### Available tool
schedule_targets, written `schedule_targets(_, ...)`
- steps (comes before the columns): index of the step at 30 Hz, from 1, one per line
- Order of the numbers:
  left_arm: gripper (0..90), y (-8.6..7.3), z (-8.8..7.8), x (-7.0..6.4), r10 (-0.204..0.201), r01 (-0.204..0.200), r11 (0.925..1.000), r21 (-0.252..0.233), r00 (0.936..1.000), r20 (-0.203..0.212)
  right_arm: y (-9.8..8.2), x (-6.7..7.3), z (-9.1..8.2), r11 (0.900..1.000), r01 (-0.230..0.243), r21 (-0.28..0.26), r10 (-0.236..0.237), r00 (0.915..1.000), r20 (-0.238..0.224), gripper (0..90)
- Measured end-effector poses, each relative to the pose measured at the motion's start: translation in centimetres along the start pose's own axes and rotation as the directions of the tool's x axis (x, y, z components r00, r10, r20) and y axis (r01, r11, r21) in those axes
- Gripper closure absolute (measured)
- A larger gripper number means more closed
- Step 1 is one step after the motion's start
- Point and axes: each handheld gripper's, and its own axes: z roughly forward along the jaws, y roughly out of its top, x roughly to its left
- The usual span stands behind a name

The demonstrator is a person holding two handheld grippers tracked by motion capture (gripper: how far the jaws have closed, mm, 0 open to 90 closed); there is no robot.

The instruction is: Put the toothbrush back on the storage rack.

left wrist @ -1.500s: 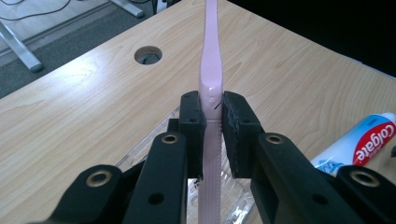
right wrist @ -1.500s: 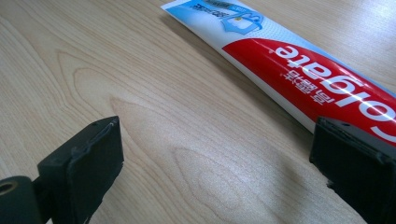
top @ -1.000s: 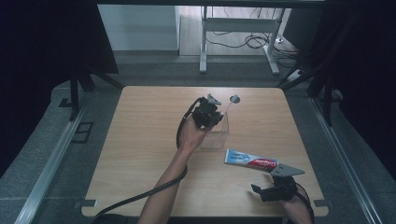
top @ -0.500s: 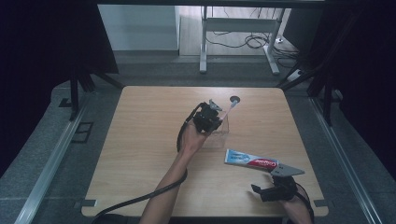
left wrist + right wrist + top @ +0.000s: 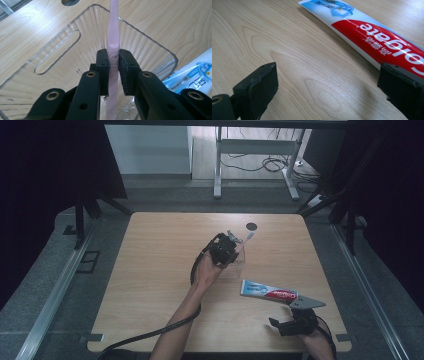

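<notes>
The left claw point(image 5: 113, 62) clamps a pink toothbrush point(image 5: 113, 37) (handle between the pads) over a clear tray point(image 5: 140, 37).

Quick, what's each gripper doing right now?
Left gripper: shut on the pink toothbrush.
Right gripper: open, holding nothing, beside the toothpaste tube.

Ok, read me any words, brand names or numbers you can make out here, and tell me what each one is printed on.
"Colgate": white letters on the red part of the toothpaste tube, upside down in the right gripper view; also on it in the high view.
Characters beside that brand name on the red part: too blurred to read.
Print on the tube's blue end: too small to read.
</notes>
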Motion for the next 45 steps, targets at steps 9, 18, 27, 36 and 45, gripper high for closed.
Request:
schedule_targets(9, 85.2, -0.2, 0.4, -0.3, 0.031, -0.031, 0.9988, 0.038, 0.9995, -0.01, 0.0, 0.0, 0.1, 1.0, 0.0, 0.002, 0.0, 1.0, -0.003, 3.8)
schedule_targets(18, 82.4, -0.2, 0.4, -0.4, 0.033, -0.032, 0.9988, 0.037, 0.9994, -0.013, 0.0, 0.0, 0.1, 1.0, 0.0, 0.002, 0.0, 1.0, -0.003, 3.8)
schedule_targets(27, 75.0, -0.1, -0.2, -0.4, 0.023, -0.023, 0.9997, 0.008, 0.9997, -0.002, 0.0, 0.0, 0.0, 1.0, -0.001, 0.002, 0.001, 1.0, -0.001, 3.8)
schedule_targets(36, 67.0, 0.1, -1.3, -0.3, 0.003, -0.003, 0.9999, -0.015, 0.9999, 0.01, 0.0, 0.0, 0.1, 1.0, 0.001, 0.004, -0.001, 1.0, -0.003, 3.8)
schedule_targets(45, 58.9, 0.3, -2.2, -0.4, 0.006, -0.006, 0.9993, -0.037, 0.9998, 0.016, 0.0, 0.0, 0.1, 1.0, 0.0, 0.006, 0.0, 1.0, -0.004, 3.8)
